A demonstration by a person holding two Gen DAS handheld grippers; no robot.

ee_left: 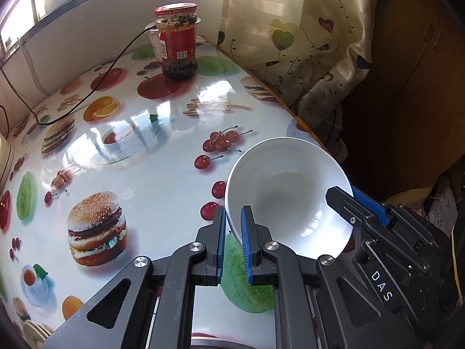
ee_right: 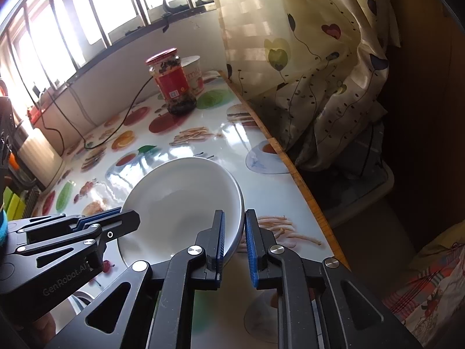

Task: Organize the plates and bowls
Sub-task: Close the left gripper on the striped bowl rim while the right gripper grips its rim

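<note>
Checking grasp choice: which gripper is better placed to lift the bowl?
Neither clearly: the left gripper and right gripper each clamp opposite sides of the bowl's rim, so a two-handed lift looks likeliest.

Both of my wrist cameras look steeply down along their own fingers, close over the table [ee_left: 162,180]. The left view faces the white bowl [ee_left: 284,192] from its left rim, the right view from its right rim. Both views share the bowl, the jar [ee_right: 171,83] and the curtain [ee_right: 305,58].
</note>
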